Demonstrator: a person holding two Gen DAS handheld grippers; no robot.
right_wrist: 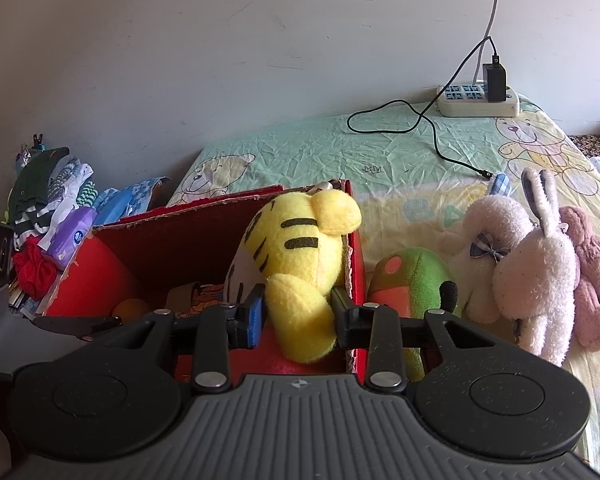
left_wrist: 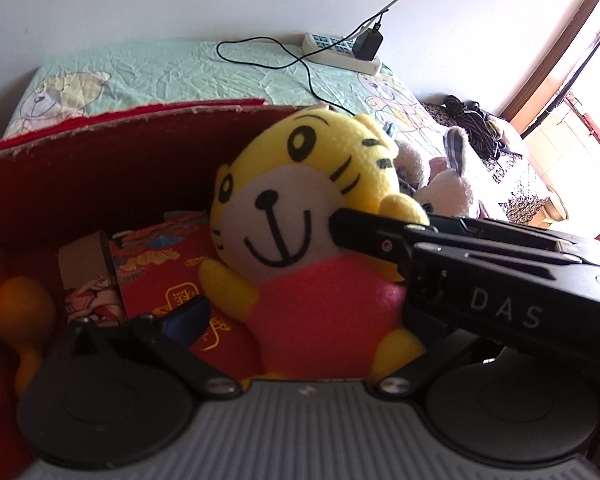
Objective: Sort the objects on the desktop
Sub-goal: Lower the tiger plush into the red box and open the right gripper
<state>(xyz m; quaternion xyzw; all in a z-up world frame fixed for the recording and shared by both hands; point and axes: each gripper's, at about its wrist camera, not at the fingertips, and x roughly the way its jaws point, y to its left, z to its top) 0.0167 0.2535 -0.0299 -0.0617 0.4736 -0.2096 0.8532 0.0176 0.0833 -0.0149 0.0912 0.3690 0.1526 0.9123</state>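
A green bedsheet (right_wrist: 300,152) printed with teddy bears carries an open red cardboard box (right_wrist: 180,240), with a white rabbit plush (right_wrist: 536,276) and a green plush (right_wrist: 416,276) just beside the box's right wall. Inside the box sits a yellow tiger plush (right_wrist: 300,240) in a pink shirt. The right gripper (right_wrist: 298,316) is clamped on the tiger's yellow arm, while the left gripper (left_wrist: 292,308) stands wide open around its body, gripping nothing.
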